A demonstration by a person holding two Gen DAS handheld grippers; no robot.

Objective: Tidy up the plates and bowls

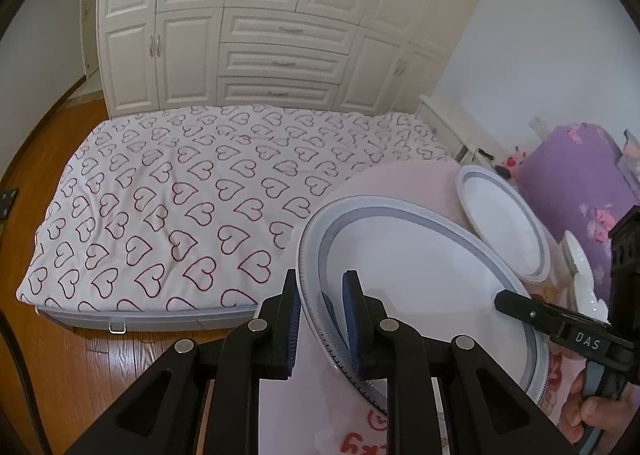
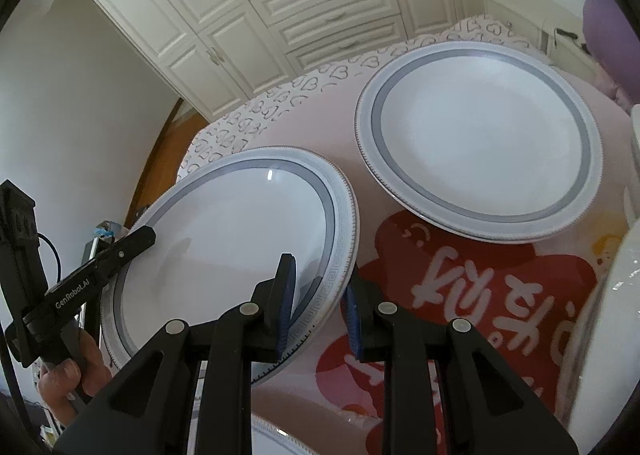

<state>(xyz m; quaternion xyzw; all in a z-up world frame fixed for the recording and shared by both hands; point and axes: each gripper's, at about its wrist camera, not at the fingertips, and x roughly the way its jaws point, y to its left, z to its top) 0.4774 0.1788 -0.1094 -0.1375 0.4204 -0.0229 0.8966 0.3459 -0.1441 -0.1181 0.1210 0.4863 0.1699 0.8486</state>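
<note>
Plate (image 1: pixel 420 295) of white china, ringed by a grey band and a pale key-pattern rim, held tilted above a pink table (image 1: pixel 400 183), clamped from two sides. Left gripper (image 1: pixel 320 319) clenched on the plate's left rim, one blue pad (image 1: pixel 294 319) under the edge and the other on the face. Right gripper (image 2: pixel 318 307) likewise clenched on the opposite rim, blue pads either side of the key-pattern border. To the right of the held plate, a second plate (image 2: pixel 480 143) of the same pattern, resting flat on the table atop another of its kind, whose edge shows beneath.

Shown only from the left wrist: a bed (image 1: pixel 160 195) under a quilt of red and dark heart outlines left of the held plate, a wooden floor (image 1: pixel 100 367), a purple flowered bundle (image 1: pixel 580 183) far right, and the right gripper's black finger lettered "DAS", with a hand (image 1: pixel 592 415) below it.

Shown only from the right wrist: the table's red patch (image 2: pixel 460 295) with white lettering right of the held plate, and the left gripper's finger, lettered "GenRobot.AI", reaching the plate's far edge, a hand (image 2: pixel 64 379) gripping its handle. White panelled wardrobe (image 1: pixel 280 23) behind in both views.
</note>
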